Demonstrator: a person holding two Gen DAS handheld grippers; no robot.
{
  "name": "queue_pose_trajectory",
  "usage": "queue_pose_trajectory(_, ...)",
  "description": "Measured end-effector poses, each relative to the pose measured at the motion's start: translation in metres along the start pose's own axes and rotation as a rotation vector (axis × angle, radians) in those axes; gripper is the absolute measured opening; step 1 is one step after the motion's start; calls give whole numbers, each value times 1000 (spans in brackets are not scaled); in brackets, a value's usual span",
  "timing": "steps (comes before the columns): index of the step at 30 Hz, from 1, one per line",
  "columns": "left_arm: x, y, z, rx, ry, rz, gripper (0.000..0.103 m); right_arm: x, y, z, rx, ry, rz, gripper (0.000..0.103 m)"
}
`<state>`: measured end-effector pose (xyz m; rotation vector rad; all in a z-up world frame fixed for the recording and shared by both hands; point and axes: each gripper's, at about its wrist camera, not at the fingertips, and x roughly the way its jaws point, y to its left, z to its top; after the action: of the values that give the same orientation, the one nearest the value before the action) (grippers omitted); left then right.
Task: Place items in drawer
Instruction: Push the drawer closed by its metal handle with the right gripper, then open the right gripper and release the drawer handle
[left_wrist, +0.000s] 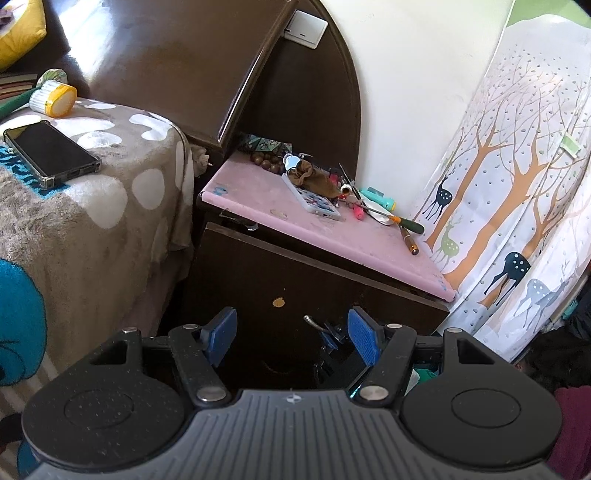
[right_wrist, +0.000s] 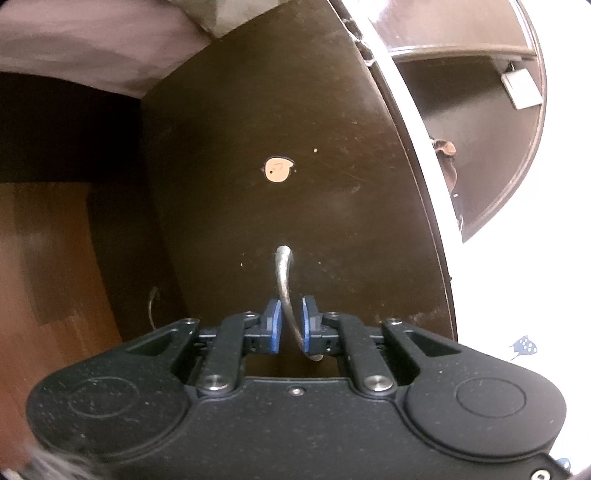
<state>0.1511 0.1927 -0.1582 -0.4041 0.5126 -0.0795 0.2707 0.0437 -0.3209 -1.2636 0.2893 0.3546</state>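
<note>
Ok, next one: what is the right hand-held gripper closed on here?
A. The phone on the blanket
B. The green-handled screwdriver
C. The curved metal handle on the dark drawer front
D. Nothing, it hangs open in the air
C. In the right wrist view the right hand-held gripper has its blue pads either side of the curved metal handle on the dark drawer front, pinching it.

Cut off at the top-left edge of the left wrist view: a yellow cushion (left_wrist: 20, 31). Half hidden behind the left gripper's blue-padded fingers (left_wrist: 364, 338): the right gripper (left_wrist: 330, 338) and the curved metal drawer handle (left_wrist: 314, 322). Too small and jumbled to name singly: the clutter behind the brown cloth pouch (left_wrist: 312, 177). Blurred grey at the right wrist view's bottom-left corner, not identifiable.
</note>
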Motion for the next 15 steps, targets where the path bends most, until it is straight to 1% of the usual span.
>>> queue_pose_trajectory(2,1,-2,-1,12,6,5,66,4,2,0,-13,-3,-6,0)
queue_pose_trajectory(6,4,-4,-2,22,17,8,66,21,-7,7,8,42,22,1)
queue_pose_trajectory(12,8,-3,-2,18,24,20,66,39,-15,3,-33,26,38,2)
queue_pose_trajectory(15,10,-4,-3,25,32,23,66,51,-23,7,-20,53,59,2)
